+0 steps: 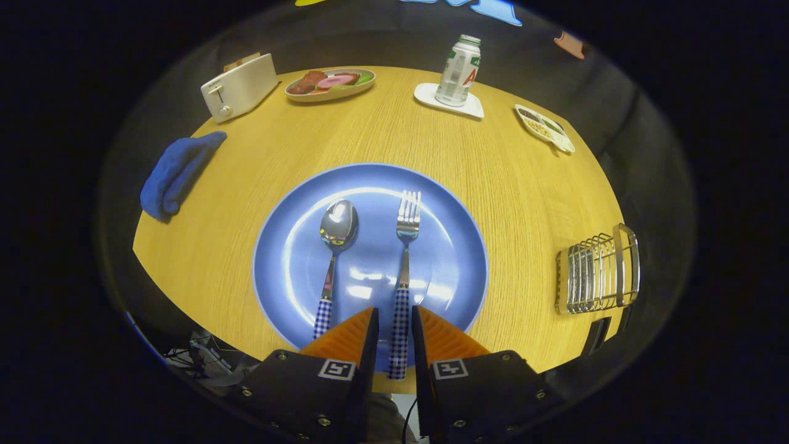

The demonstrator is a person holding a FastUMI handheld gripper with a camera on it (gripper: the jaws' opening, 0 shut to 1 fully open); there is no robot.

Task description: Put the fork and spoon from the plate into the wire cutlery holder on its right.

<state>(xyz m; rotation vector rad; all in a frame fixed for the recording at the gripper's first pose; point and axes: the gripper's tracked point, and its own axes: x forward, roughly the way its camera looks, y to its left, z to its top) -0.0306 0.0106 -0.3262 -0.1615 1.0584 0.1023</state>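
Note:
A blue plate [296,246] lies on the wooden table just ahead of my fingers. On it rest a spoon [338,228] on the left and a fork [407,216] on the right, both with checked handles pointing toward me. My gripper [394,320] straddles the fork's handle, one finger on each side. A narrow gap still shows on the left side of the handle, so the fingers are not pressing on it. The fork lies flat on the plate. The wire cutlery holder [596,271] stands to the right of the plate, near the table's edge.
At the far side of the table stand a white toaster [237,86], an oval dish of food [330,83], a can on a white coaster [459,65] and a small snack tray [545,126]. A folded blue cloth [175,172] lies left of the plate.

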